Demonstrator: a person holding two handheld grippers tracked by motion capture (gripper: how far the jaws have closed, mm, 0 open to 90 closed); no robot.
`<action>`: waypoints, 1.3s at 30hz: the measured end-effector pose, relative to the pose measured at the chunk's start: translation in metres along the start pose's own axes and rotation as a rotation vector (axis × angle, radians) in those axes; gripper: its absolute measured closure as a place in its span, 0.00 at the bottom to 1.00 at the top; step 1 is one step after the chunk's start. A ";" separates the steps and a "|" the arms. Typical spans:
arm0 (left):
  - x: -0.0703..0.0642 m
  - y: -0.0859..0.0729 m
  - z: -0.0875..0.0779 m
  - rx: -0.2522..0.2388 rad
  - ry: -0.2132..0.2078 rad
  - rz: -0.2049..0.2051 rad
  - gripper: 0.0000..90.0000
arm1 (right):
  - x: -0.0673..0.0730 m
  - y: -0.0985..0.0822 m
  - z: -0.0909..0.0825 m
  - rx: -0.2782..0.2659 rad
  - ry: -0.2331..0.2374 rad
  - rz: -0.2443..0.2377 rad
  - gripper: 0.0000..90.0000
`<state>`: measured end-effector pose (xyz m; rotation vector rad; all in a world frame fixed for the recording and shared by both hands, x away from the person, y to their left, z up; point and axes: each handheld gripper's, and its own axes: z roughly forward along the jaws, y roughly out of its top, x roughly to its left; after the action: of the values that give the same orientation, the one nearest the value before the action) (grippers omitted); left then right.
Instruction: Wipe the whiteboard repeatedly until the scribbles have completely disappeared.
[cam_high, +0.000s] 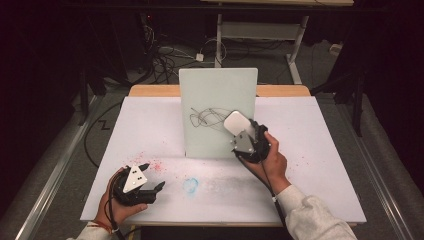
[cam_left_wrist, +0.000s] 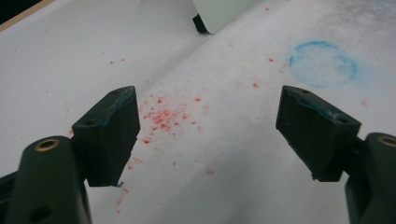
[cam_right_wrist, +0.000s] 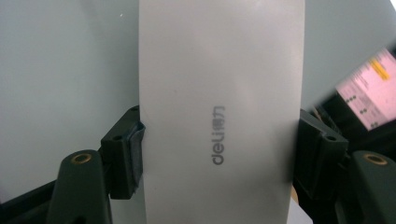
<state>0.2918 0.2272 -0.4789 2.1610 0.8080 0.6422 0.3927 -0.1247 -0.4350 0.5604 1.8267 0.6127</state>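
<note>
Right hand-held gripper (cam_high: 239, 131) pinches grey eraser (cam_high: 236, 123) by its long sides, pads tight on both edges; eraser raised against upright whiteboard (cam_high: 218, 95), beside black scribble (cam_high: 207, 116), right of counter centre. Left hand-held gripper (cam_high: 152, 176) spread wide, nothing between pads, low over near-left counter (cam_high: 310, 165) by red specks (cam_left_wrist: 161, 116) and blue ring smudge (cam_left_wrist: 323, 64).

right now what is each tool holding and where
Right tool clamps the grey eraser by its two long sides; left tool is open, holding nothing.

The grey eraser (cam_right_wrist: 219, 112) bears the brand "deli".
</note>
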 end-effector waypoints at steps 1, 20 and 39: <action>0.000 0.000 0.000 0.000 -0.001 0.000 0.23 | -0.008 0.000 0.000 0.000 -0.008 0.037 0.34; 0.000 0.000 0.000 0.002 -0.003 -0.002 0.23 | 0.059 0.003 0.000 0.015 0.120 -0.133 0.34; 0.000 0.000 -0.001 0.000 0.002 -0.002 0.23 | -0.007 -0.002 -0.001 0.017 -0.017 0.043 0.34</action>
<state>0.2915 0.2277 -0.4788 2.1595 0.8105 0.6435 0.3942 -0.1309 -0.4311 0.6157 1.8094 0.6204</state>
